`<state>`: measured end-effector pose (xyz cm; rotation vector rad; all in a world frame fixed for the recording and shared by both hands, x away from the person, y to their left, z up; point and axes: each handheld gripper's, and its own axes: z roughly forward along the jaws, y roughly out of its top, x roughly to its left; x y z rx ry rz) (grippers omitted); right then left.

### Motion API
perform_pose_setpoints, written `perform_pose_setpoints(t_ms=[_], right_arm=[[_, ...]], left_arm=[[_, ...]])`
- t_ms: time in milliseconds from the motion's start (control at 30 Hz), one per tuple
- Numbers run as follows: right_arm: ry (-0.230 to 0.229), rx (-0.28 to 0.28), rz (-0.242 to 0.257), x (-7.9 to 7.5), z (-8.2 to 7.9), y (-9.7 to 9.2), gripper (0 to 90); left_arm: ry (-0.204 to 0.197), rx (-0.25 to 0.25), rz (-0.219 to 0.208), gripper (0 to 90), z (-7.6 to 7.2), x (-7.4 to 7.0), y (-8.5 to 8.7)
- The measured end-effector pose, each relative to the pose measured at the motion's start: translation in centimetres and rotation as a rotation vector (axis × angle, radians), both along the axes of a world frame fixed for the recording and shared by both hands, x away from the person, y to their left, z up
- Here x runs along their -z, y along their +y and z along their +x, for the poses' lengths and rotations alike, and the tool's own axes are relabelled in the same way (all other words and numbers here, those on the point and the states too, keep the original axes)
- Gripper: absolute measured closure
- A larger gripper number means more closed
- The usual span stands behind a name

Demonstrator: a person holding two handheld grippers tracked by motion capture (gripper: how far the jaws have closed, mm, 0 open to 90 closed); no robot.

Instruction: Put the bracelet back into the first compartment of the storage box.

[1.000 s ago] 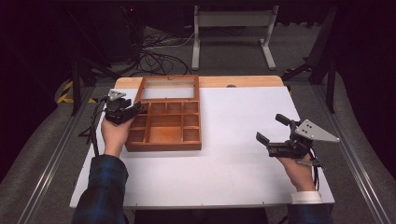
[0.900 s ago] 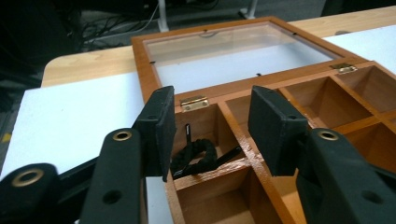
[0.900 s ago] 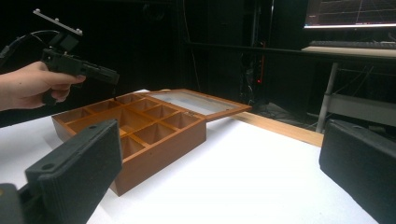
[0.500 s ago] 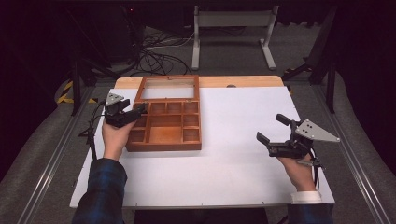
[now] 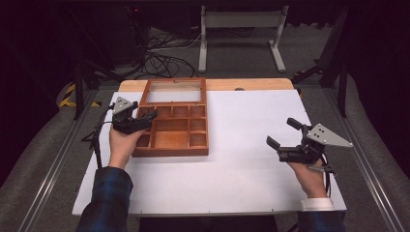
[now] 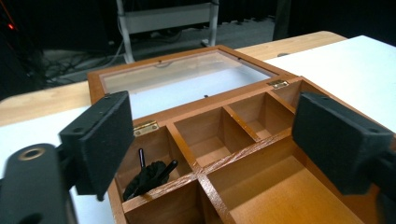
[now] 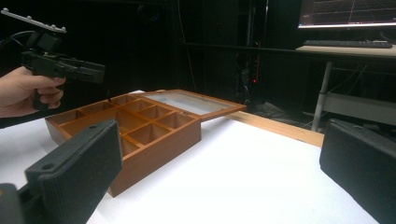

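Observation:
A wooden compartment box [image 5: 173, 131] lies on the white table, its glass-paned lid [image 5: 174, 92] folded flat behind it. My left gripper [image 5: 144, 121] hovers open over the box's left column. Between its wide-apart jaws [image 6: 215, 121] I see the dividers. A small black clip-like item [image 6: 148, 175] lies in the back-left compartment, below the left pad [image 6: 100, 140]. My right gripper [image 5: 283, 133] is held open over bare table at the right, well apart from the box. It [image 7: 219, 154] faces the box [image 7: 135, 126] and the left gripper [image 7: 60, 65] beyond it.
The table's wooden strip [image 5: 251, 84] runs along the far edge. A metal stand [image 5: 239, 34] and loose cables [image 5: 159, 60] are on the floor behind. White table surface [image 5: 241, 121] stretches between the box and my right gripper.
My left gripper has drifted slightly toward the person along the box's left side. The right gripper and the box have stayed put.

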<state>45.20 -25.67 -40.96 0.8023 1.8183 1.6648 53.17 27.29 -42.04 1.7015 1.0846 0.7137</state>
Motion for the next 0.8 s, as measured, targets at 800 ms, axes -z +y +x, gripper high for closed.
perform_pose_setpoints(t_ms=[800], right_arm=[[0.002, 0.011, -0.007, 0.2, 0.1, 0.0, 0.0]], left_arm=[[-0.142, 0.090, -0.082, 7.9, -3.6, -1.9, -1.5]])
